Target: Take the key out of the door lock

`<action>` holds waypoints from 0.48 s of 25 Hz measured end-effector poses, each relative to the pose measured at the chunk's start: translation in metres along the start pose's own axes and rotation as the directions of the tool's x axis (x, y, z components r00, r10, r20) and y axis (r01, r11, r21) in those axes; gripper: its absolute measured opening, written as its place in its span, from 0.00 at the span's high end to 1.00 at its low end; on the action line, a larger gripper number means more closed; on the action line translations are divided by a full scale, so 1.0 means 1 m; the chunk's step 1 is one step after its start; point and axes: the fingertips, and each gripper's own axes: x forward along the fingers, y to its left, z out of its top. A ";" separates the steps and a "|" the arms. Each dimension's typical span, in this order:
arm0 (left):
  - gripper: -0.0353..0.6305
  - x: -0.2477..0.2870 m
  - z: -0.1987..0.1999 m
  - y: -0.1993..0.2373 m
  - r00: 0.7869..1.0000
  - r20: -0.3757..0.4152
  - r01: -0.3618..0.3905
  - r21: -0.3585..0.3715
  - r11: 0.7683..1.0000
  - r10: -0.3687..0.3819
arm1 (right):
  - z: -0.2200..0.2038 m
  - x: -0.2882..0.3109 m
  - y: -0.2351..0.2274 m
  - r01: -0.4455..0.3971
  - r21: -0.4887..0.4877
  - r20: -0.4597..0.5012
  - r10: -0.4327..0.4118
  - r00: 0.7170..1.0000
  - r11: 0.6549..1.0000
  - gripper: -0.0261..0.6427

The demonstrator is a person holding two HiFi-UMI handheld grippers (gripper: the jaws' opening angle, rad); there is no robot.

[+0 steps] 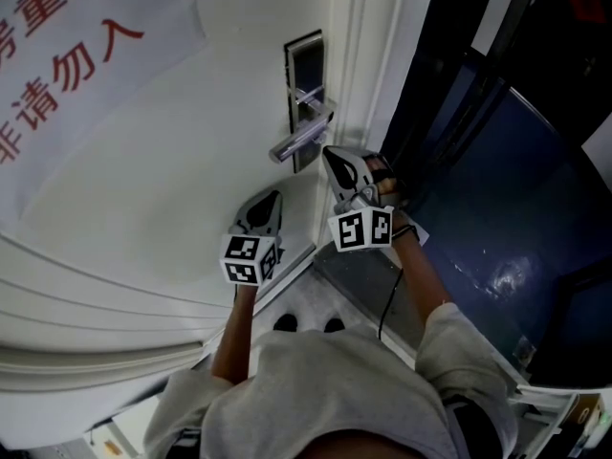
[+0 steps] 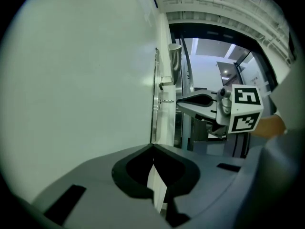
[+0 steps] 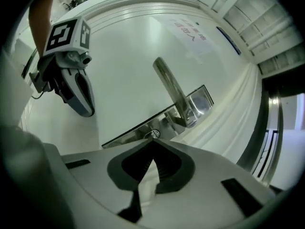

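Grey left gripper (image 2: 152,149) hangs nearest, jaws together on nothing, close beside the white door (image 1: 172,180). Beyond it, the right gripper (image 3: 153,141) is pinched shut on the key (image 2: 167,100), which sticks out of the lock plate (image 1: 304,65) just below the metal lever handle (image 1: 298,142).

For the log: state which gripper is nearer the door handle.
Right. The right gripper sits just beneath the door handle; the left gripper is lower and further left.

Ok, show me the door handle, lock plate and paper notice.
door handle (image 1: 299,139): head view, middle of lever.
lock plate (image 1: 306,65): head view, dark upper panel.
paper notice (image 1: 86,105): head view, below red characters.
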 end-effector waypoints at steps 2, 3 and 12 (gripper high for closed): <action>0.92 0.002 0.001 0.000 1.000 -0.001 0.005 0.002 1.000 -0.005 | 0.002 0.001 0.000 0.007 -0.081 0.001 -0.007 1.000 0.997 0.93; 0.92 0.003 0.001 -0.001 1.000 -0.002 0.007 0.003 1.000 -0.007 | 0.002 0.002 0.000 0.009 -0.122 0.000 -0.009 1.000 0.993 0.93; 0.92 0.006 -0.001 -0.002 1.000 -0.004 0.014 -0.003 1.000 -0.014 | -0.001 0.002 0.003 0.013 -0.376 -0.005 -0.016 1.000 0.927 0.93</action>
